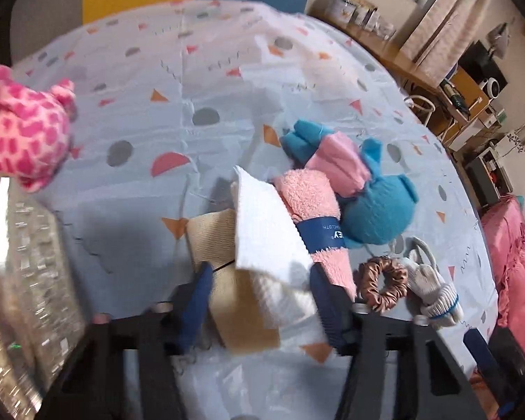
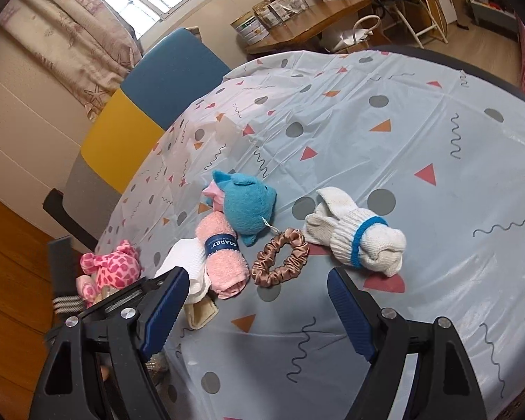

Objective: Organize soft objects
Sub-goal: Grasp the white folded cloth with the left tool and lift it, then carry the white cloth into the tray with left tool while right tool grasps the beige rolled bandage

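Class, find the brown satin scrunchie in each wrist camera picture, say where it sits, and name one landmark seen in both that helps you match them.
Left wrist view: the scrunchie lies low and right of centre, just right of the gripper's right-hand finger.
Right wrist view: the scrunchie lies near the centre, above the gap between the fingers.
Shared landmark: the rolled pink towel with its blue band, just left of the scrunchie in both.
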